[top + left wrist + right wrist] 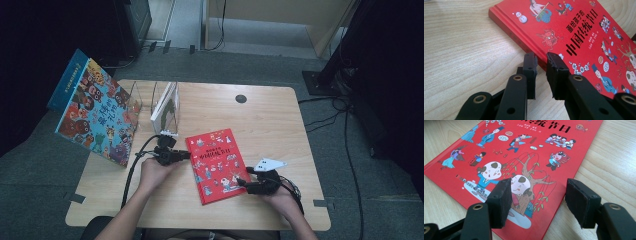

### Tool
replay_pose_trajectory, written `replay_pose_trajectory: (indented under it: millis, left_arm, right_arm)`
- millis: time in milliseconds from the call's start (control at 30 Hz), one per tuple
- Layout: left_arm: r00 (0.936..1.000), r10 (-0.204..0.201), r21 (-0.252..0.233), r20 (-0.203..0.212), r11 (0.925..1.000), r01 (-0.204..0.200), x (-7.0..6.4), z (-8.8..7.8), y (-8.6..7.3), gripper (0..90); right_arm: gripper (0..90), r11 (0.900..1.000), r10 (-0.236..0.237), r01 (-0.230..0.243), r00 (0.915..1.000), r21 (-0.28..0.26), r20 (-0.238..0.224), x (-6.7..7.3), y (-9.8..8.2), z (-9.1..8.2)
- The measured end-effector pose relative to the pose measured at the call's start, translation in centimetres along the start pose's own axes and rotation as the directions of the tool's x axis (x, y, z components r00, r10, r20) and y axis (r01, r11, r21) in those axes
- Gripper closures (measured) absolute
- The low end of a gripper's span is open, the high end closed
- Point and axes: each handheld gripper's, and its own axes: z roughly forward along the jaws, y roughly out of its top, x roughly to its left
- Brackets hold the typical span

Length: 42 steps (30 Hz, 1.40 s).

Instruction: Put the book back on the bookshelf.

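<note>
Lab: cables (345,125), lone wood table (270,115).

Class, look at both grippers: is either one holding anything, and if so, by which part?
Nothing is held. The left gripper has its jaws narrowly apart at the red book's spine edge; the right gripper stands open over its lower corner.

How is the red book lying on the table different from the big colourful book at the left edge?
The red book lies flat on the table; the colourful book stands tilted at the table's left edge. The red book looks smaller, with a plain red cover; the colourful book has a blue spine and crowded figures. Both are illustrated, with Chinese titles.
</note>
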Motion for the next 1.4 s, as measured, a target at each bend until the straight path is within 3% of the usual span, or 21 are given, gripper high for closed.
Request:
replay_pose_trajectory:
  millis: [333,800,900,1033,1267,1400]
  left_arm:
    - [1.0000,-0.004,-0.015,-0.009,0.9999,0.004,0.2,0.4,0.6,77.8]
    - [0.9994,0.014,-0.031,-0.031,0.9994,-0.015,0.2,1.1,1.5,76.7]
    - [0.9980,0.035,-0.024,-0.052,0.9991,-0.036,0.0,0.8,1.6,68.7]
    - [0.9981,0.045,-0.020,-0.043,0.9988,-0.045,-0.8,0.2,1.2,63.7]
    - [0.9943,0.095,0.021,-0.048,0.9953,-0.094,-2.2,-0.2,-0.3,61.1]
    - [0.9953,0.087,0.013,-0.043,0.9961,-0.087,-2.3,-0.7,-0.9,62.0]
  right_arm:
    - [38.1,1.000,-0.015,0.015,0.9999,0.004,0.006,0.5,0.3,0.1]
    - [36.7,0.999,0.033,-0.033,0.9994,0.011,0.015,0.0,0.9,1.0]
    - [38.7,0.999,0.030,-0.030,0.9993,0.014,0.020,-0.2,1.1,1.0]
    - [39.0,0.998,0.059,-0.060,0.9981,0.011,0.017,-0.6,1.4,1.1]
    - [40.1,0.991,0.134,-0.135,0.9899,0.021,0.044,-1.2,2.5,1.1]
    - [42.1,0.989,0.143,-0.145,0.9887,0.034,0.045,-1.4,3.0,1.2]
